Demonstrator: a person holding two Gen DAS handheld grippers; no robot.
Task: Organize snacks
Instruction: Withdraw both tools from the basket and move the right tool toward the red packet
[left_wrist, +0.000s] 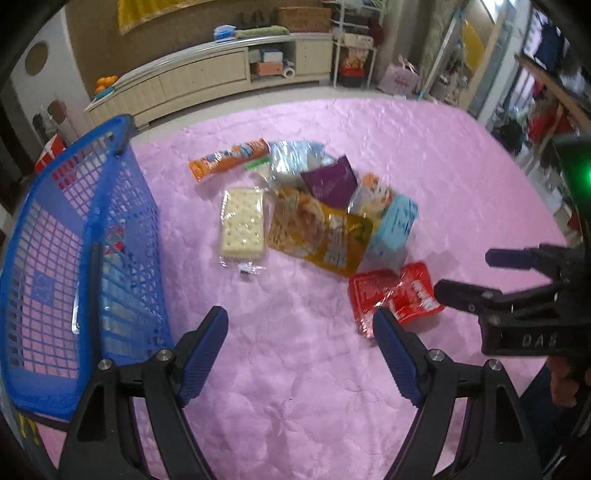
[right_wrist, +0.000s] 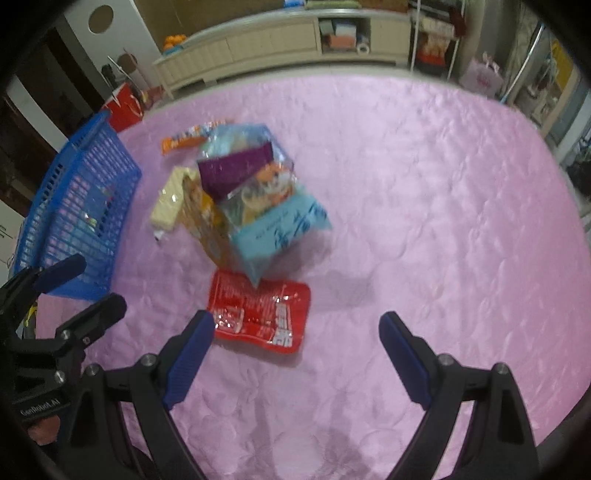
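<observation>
one blue basket (left_wrist: 110, 236), eight snack packets (left_wrist: 317, 229)

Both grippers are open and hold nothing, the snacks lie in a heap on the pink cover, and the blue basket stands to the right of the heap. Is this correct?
One detail is wrong: the blue basket stands to the left of the snack heap, not the right, as the left wrist view shows. The rest holds: the left gripper and right gripper are open and empty, and the snacks lie on the pink cover.

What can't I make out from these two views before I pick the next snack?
- Blue basket contents: left wrist view, hidden behind the mesh wall.
- Red packet lettering: blurred in both views; the left claw finger hides its near corner.
- Snack pile: overlapping packs hide what lies beneath.
</observation>
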